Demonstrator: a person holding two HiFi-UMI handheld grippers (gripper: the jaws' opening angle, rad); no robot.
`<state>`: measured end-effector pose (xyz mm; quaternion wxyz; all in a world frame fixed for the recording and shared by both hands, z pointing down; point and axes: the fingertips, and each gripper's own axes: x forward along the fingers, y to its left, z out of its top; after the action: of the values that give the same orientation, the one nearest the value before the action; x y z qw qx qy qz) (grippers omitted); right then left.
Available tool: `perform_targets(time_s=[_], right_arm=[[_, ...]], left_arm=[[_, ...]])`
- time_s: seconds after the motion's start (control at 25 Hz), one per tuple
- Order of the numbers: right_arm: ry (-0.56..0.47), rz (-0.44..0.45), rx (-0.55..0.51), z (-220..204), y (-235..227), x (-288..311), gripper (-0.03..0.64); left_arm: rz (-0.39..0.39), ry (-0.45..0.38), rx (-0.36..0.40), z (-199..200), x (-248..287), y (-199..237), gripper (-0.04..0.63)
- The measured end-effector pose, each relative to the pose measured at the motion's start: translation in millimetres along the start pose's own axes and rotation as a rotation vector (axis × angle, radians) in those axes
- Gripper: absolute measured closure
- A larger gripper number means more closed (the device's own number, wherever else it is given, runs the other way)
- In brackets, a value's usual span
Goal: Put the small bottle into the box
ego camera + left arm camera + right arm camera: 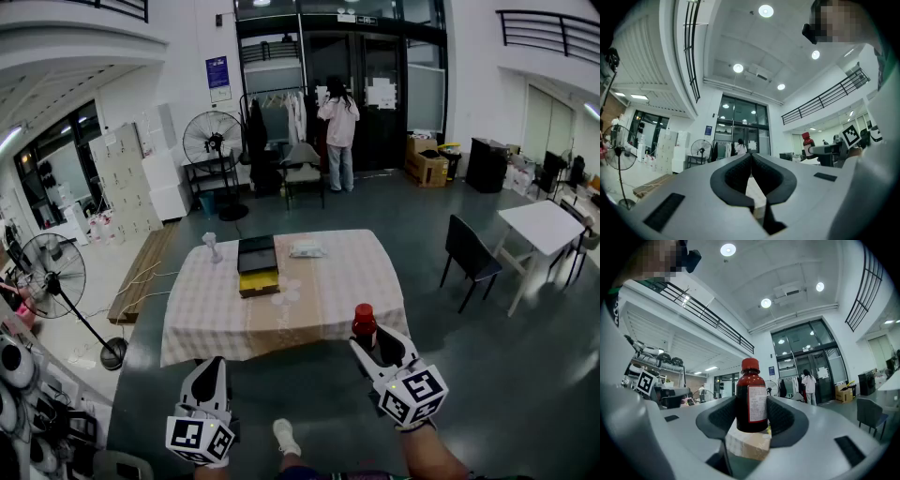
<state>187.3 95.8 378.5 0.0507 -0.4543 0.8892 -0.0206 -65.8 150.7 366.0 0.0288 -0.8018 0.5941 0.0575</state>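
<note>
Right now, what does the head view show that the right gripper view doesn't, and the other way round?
Only the head view: the checked table seen from above, the black-and-yellow box lying on it, and the wearer's shoe. Only the right gripper view: the white label on the small bottle, and the dark pads pressing on its sides. Both: the red-capped small bottle held upright in the right gripper, and a person in white at the glass doors.

1. Bright, even light from round ceiling lamps [765, 11] (they glare a little).
2. Shadows on the floor [525, 375] are soft and faint.
3. Heavy fisheye bending at the edges; both gripper views go black in the corners.
</note>
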Motion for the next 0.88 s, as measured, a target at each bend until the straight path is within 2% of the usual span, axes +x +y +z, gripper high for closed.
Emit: perform_targets(time_s=[0.88], right_arm=[[-0.019, 0.046, -0.039, 2, 26, -1, 0.408]], left_arm=[[0.002, 0.002, 0.000, 1, -13, 2, 0.571]])
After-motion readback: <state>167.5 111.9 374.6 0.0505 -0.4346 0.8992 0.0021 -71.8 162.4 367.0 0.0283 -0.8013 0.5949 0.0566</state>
